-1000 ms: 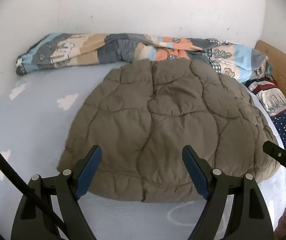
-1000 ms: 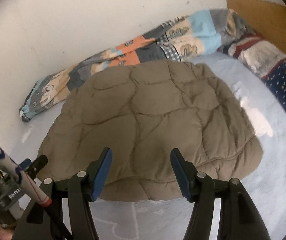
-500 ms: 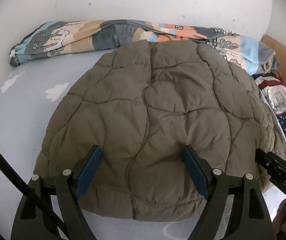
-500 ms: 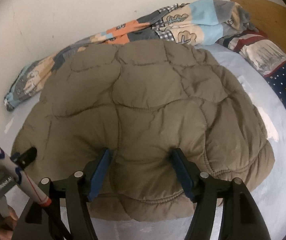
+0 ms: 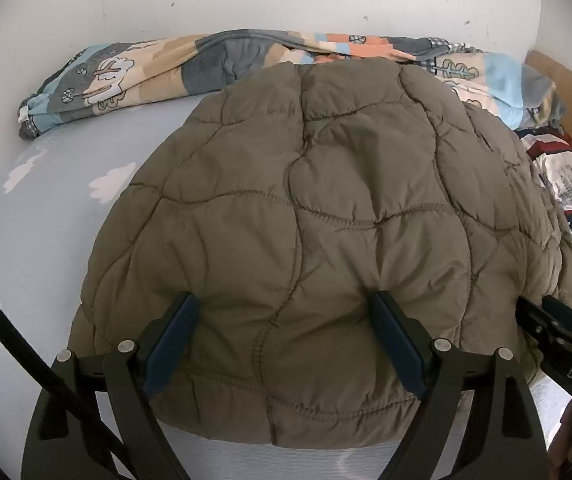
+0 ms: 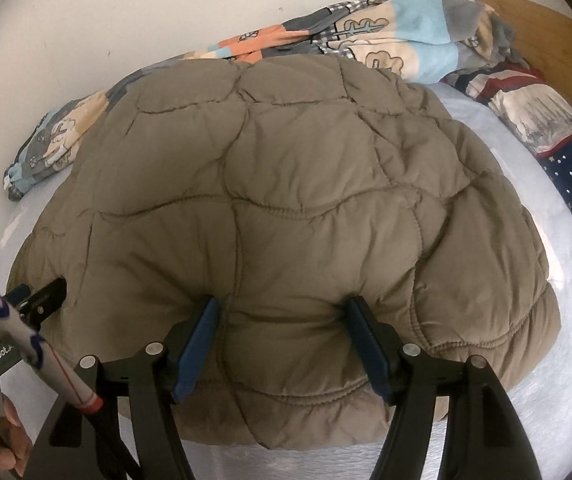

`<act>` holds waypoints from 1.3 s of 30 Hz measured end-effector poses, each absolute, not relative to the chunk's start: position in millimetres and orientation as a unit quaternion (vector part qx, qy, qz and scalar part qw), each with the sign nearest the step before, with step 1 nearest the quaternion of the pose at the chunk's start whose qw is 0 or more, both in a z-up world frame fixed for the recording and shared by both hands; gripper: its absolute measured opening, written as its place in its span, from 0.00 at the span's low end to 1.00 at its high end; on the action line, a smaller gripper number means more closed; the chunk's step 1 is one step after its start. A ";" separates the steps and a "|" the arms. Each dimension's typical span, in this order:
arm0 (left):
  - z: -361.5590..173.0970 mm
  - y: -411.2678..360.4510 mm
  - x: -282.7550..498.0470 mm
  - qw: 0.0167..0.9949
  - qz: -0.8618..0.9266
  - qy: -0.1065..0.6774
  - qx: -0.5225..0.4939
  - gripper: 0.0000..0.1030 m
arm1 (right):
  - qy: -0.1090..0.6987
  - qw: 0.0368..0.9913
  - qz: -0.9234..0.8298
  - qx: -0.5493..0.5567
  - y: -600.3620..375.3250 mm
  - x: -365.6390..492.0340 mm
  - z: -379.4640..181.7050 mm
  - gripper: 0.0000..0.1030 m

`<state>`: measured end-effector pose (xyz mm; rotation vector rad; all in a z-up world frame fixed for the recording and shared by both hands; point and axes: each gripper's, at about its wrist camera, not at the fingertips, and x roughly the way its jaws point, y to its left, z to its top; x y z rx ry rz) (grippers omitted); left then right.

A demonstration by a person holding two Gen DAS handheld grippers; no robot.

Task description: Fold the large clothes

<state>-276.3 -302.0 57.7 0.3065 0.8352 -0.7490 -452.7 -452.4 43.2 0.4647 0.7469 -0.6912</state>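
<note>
The quilted jacket (image 5: 306,240) lies folded on the bed (image 5: 46,208), its near hem bulging between both claws. Left gripper (image 5: 282,340) is opening; right gripper (image 6: 282,344) spread, tips seemingly denting padding. Likely smoothing; next, lift clear.

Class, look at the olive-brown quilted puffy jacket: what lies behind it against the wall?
A rolled patchwork cartoon-print blanket lies behind the olive-brown quilted jacket. The blanket's middle stretch is hidden by the jacket's far edge.

Bed (image 5: 46,208): quilted jacket (image 5: 306,220), patterned blanket (image 5: 126,76), pillow (image 6: 558,140).
</note>
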 end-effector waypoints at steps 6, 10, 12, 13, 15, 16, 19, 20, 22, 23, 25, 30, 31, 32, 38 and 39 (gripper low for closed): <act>57.3 -302.6 -277.1 0.836 -0.351 0.395 0.149 0.85 | 0.362 0.846 -0.328 0.213 -449.5 -451.4 42.7 0.69; 56.6 -303.8 -277.7 0.836 -0.350 0.394 0.153 0.85 | 0.364 0.845 -0.329 0.212 -448.9 -450.2 42.4 0.69; 56.1 -304.3 -278.0 0.836 -0.349 0.393 0.157 0.85 | 0.365 0.845 -0.330 0.211 -448.5 -449.6 42.3 0.69; 55.7 -304.4 -278.0 0.836 -0.349 0.394 0.158 0.85 | 0.366 0.844 -0.331 0.209 -448.1 -449.1 42.0 0.70; 55.0 -305.0 -277.6 0.835 -0.348 0.396 0.159 0.86 | 0.366 0.844 -0.333 0.207 -446.9 -447.5 41.3 0.70; 55.0 -305.2 -277.0 0.834 -0.348 0.397 0.159 0.86 | 0.367 0.844 -0.334 0.206 -446.6 -447.2 41.0 0.70; 55.1 -304.8 -275.2 0.833 -0.349 0.401 0.157 0.87 | 0.368 0.843 -0.333 0.206 -447.0 -447.4 41.1 0.70; 55.1 -304.5 -274.8 0.832 -0.349 0.402 0.156 0.87 | 0.369 0.843 -0.333 0.207 -447.2 -447.5 41.3 0.70; 55.8 -304.3 -274.5 0.831 -0.349 0.404 0.155 0.87 | 0.369 0.843 -0.332 0.208 -447.3 -447.4 41.8 0.70; 57.0 -304.1 -273.8 0.830 -0.349 0.408 0.153 0.87 | 0.370 0.843 -0.331 0.208 -447.4 -447.6 41.9 0.70; 61.4 -301.0 -268.7 0.823 -0.354 0.422 0.138 0.87 | 0.372 0.841 -0.332 0.212 -447.0 -448.2 43.6 0.71; 75.4 -286.5 -258.3 0.818 -0.354 0.442 0.098 0.87 | 0.364 0.841 -0.326 0.233 -446.7 -458.0 55.7 0.74; 80.2 -282.2 -257.5 0.822 -0.353 0.437 0.089 0.87 | 0.352 0.843 -0.326 0.242 -447.4 -464.1 61.5 0.74; 83.9 -279.5 -256.8 0.825 -0.353 0.434 0.084 0.87 | 0.337 0.847 -0.327 0.250 -448.2 -470.9 67.4 0.74; 79.4 -270.7 -243.9 0.826 -0.327 0.449 0.099 0.87 | 0.321 0.832 -0.361 0.273 -467.6 -501.0 76.6 0.74; 71.8 -272.0 -240.0 0.817 -0.324 0.465 0.106 0.87 | 0.324 0.827 -0.364 0.280 -471.5 -504.3 73.8 0.74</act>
